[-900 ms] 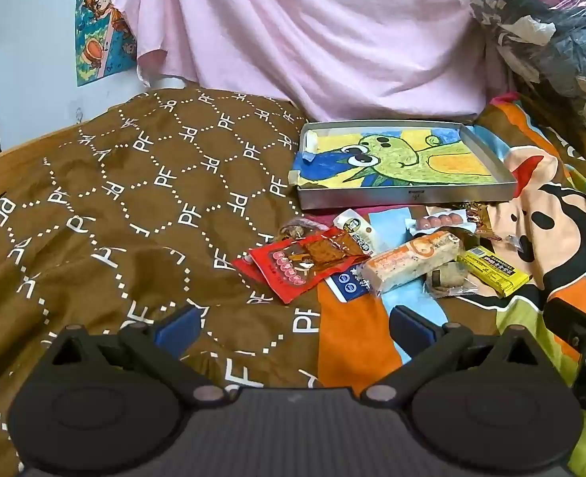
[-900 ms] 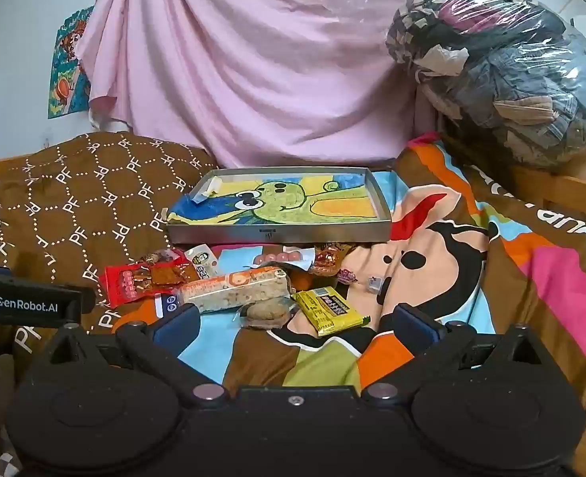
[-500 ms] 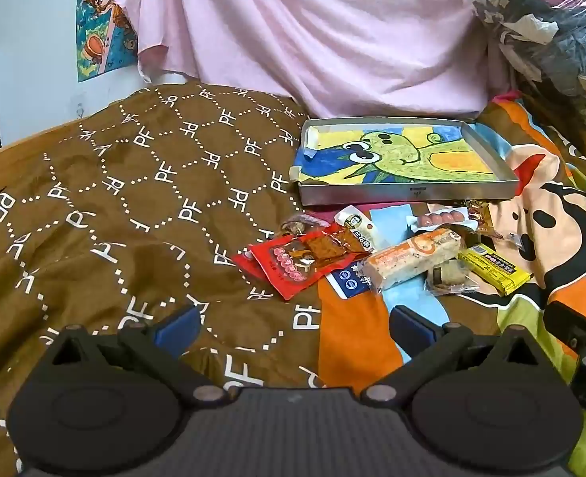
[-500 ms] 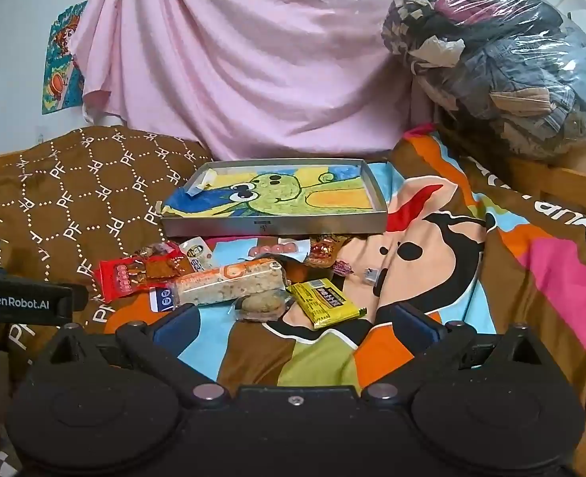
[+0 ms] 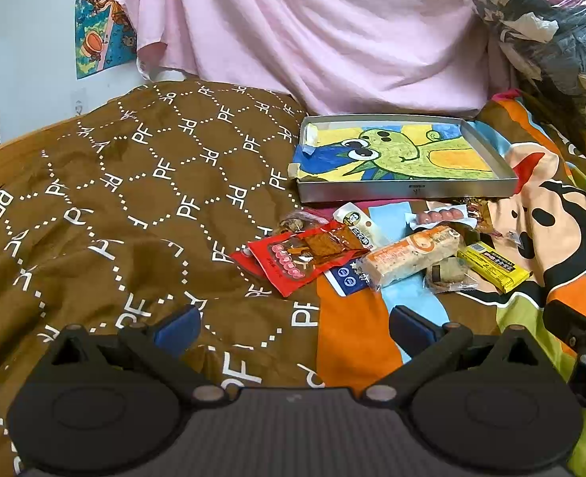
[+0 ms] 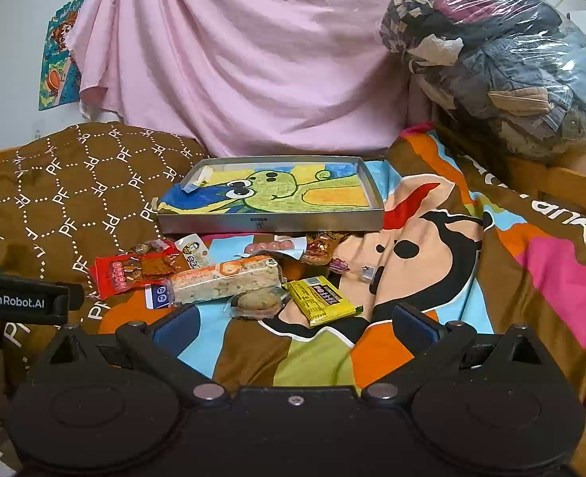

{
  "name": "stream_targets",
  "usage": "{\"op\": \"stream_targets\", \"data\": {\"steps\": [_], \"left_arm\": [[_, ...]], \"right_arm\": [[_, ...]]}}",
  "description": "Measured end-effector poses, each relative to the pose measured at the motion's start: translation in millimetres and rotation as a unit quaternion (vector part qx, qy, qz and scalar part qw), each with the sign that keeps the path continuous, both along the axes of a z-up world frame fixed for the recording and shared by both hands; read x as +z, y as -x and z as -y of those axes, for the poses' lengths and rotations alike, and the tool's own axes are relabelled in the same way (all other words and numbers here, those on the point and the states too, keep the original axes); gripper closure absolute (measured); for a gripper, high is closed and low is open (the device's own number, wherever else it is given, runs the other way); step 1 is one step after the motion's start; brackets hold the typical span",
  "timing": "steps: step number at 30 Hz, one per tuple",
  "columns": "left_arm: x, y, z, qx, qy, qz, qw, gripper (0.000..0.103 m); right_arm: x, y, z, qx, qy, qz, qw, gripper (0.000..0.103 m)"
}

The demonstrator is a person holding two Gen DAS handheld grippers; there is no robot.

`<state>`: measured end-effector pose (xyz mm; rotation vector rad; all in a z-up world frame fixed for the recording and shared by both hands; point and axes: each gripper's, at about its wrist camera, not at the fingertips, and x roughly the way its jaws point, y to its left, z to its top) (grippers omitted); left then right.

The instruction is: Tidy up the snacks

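Nothing is picked up yet: the snacks (image 6: pixel 229 274) lie in a heap on the bed (image 6: pixel 432 278), just in front of the empty tray (image 6: pixel 271 220). Left gripper (image 5: pixel 293 324) and right gripper (image 6: pixel 294 324) hover short of the heap, jaws released and empty. Next, one gripper probably needs to reach a near packet, such as the yellow bar (image 6: pixel 318 300).

Snack pile (image 6: pixel 229 278) and tray (image 6: pixel 271 222) seemingly a little nearer the right claw (image 6: pixel 293 328) than before
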<state>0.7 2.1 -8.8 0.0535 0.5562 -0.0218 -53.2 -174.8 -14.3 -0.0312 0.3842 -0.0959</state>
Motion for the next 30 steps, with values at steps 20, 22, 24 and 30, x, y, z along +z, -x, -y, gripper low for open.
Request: {"op": "stream_targets", "data": {"steps": [20,22,24,30], "left_arm": [[-0.2,0.5,1.1,0.0,0.002,-0.004,1.0,0.0],[-0.2,0.4,1.0,0.0,0.002,-0.005,1.0,0.0],[-0.9,0.5,1.3,0.0,0.002,-0.005,1.0,0.0],[-1.3,0.8,1.1,0.0,0.003,-0.007,1.0,0.0]], "right_arm": [[0.9,-0.6,-0.6,-0.001,0.0,-0.002,1.0,0.001],[0.5,-0.7,-0.2,-0.001,0.0,-0.003,1.0,0.001],[0.5,-1.0,-0.1,-0.001,0.0,-0.003,1.0,0.001],[0.4,-1.3,0.4,-0.001,0.0,-0.003,1.0,0.001]]}}
